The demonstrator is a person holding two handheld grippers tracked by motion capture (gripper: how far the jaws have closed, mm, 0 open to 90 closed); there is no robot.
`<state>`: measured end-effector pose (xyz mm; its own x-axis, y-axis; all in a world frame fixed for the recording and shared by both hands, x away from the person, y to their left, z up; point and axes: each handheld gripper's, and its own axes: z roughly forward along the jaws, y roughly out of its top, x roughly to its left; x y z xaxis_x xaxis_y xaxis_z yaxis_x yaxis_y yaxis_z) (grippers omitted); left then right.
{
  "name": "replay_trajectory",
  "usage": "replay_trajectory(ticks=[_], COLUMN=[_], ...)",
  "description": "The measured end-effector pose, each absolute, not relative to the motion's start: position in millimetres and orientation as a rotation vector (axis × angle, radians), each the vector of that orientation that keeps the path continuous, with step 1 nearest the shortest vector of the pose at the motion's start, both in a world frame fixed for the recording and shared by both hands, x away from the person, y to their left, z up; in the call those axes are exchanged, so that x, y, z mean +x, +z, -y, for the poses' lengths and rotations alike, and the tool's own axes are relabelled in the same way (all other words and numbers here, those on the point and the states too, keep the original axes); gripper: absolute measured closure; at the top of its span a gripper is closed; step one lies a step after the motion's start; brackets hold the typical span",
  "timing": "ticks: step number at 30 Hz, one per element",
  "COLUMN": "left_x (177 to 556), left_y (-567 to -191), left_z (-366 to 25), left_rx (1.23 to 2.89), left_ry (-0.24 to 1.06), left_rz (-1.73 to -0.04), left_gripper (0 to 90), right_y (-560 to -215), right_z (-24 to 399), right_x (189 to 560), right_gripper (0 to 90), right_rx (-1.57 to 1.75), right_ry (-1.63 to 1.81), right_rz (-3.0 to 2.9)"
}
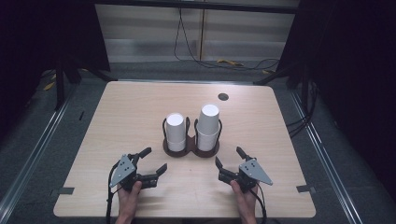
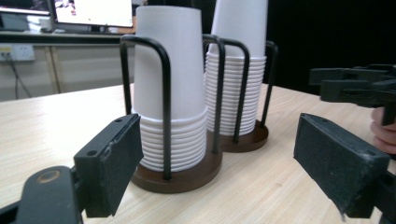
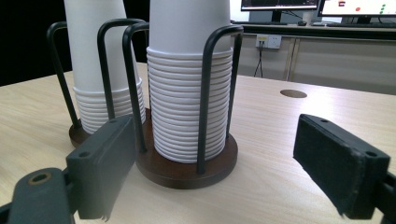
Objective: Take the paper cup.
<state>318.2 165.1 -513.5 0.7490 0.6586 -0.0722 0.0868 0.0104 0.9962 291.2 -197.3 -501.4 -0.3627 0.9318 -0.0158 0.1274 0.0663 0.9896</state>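
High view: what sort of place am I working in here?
Probably a lab recording bay: a bare wooden table ringed by black curtains, cables trailing over the floor behind, and lit monitors on a bench in the right gripper view.

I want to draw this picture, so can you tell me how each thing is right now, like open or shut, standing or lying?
Left tool: open, holding nothing.
Right tool: open, holding nothing.
Shorter stack of white paper cups: upside down, upright in the left ring.
Taller stack of white paper cups: upside down, upright in the right ring.
Brown double holder with black wire loops: standing on the light wooden table.
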Motion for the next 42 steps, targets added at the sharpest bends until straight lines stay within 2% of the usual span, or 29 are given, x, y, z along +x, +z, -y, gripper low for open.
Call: replay_trajectory(ticks=[9,11,14,23,30,32,36,42], left_x=[318,318,319,321,326,328,333,340], left_y=[-513,-512,-511,-494,-484,-482,-476,-460], left_z=[-164,-163,-163,-164,-163,-163,-164,-162], left_rx=[1.530,1.532,1.528,1.549,1.579,1.564,1.568,1.619], left_ry=[0.485,0.478,0.435,0.434,0.463,0.420,0.402,0.400], left_rz=[-0.627,-0.633,-0.656,-0.611,-0.592,-0.582,-0.555,-0.523], left_gripper=[15.6,15.6,15.7,15.8,15.8,15.8,15.8,16.7], right_y=[-501,-501,-501,-502,-502,-501,-501,-501], right_z=[198,197,198,199,199,199,197,198], right_x=[291,291,290,288,289,289,287,289], right_gripper=[13.2,15.4,15.4,17.6,16.5,15.7,13.1,13.9], right_rx=[1.076,1.072,1.064,1.034,1.035,1.051,0.999,1.036], right_ry=[1.374,1.381,1.390,1.420,1.446,1.439,1.443,1.442], right_rz=[-1.619,-1.629,-1.627,-1.626,-1.659,-1.655,-1.687,-1.670])
